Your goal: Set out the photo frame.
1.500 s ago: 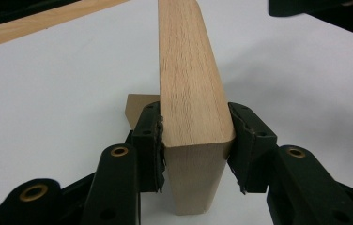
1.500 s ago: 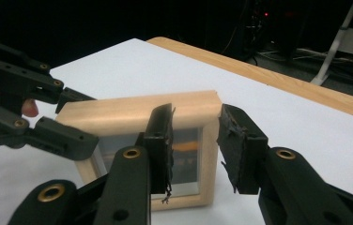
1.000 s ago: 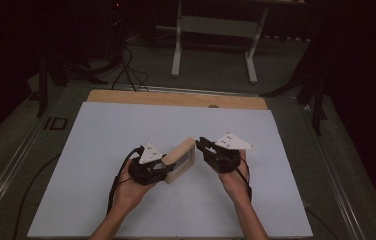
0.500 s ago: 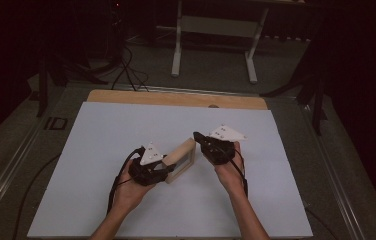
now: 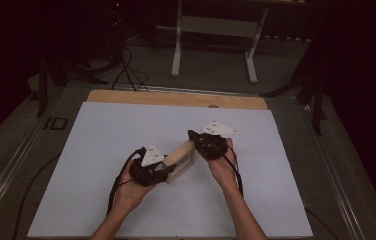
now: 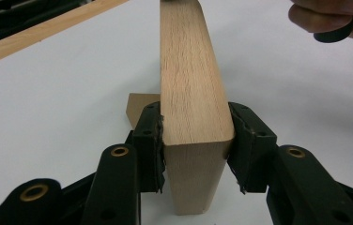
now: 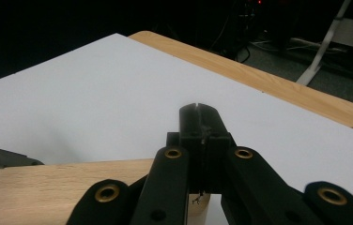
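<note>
Since a second ago, our right gripper [image 5: 196, 136] has slid along the wooden block [image 5: 180, 156] to its far end, its jaws closing empty. From the high view, the block lies mid-tabletop [image 5: 101, 130], between our two grippers. In the left gripper view, our left gripper [image 6: 195, 140] clamps the block's near end [image 6: 191, 89] between both pads. In the right gripper view, the jaws [image 7: 202, 126] meet fully, just above the block [image 7: 48, 180].
</note>
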`<state>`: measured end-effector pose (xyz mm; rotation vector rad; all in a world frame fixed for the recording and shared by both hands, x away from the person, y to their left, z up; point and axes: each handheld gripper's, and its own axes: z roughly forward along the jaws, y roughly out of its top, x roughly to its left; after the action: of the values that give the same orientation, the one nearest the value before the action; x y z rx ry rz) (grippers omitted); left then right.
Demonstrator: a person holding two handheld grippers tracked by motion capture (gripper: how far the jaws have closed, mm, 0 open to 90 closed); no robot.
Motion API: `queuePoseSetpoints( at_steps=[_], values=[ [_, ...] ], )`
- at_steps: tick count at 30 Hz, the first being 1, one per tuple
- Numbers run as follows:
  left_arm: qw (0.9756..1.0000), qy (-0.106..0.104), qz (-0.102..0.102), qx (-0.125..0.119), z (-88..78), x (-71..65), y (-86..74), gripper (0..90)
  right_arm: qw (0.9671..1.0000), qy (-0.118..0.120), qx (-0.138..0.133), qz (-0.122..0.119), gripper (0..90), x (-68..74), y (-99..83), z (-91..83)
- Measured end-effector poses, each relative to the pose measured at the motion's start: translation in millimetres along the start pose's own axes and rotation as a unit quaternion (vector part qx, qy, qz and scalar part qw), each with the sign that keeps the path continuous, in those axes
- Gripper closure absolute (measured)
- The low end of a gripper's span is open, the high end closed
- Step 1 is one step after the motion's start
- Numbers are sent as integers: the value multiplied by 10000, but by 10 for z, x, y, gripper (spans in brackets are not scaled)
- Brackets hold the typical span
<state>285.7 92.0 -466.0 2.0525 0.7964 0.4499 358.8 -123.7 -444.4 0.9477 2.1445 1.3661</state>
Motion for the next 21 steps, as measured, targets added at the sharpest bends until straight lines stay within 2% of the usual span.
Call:
queuePoseSetpoints(
  at_steps=[9, 14, 21],
  values=[
    [10000, 1, 59, 15, -1, -1, 2, 592, 9998, -34, 178, -15, 899, -22, -24, 80],
    [10000, 4, 89, 19, 0, -3, 3, 591, 9993, -127, 270, -217, 899, 10, 0, 100],
    [9999, 49, 146, 30, -3, -2, 3, 588, 9994, -120, 289, -173, 899, 8, -5, 111]
  ],
)
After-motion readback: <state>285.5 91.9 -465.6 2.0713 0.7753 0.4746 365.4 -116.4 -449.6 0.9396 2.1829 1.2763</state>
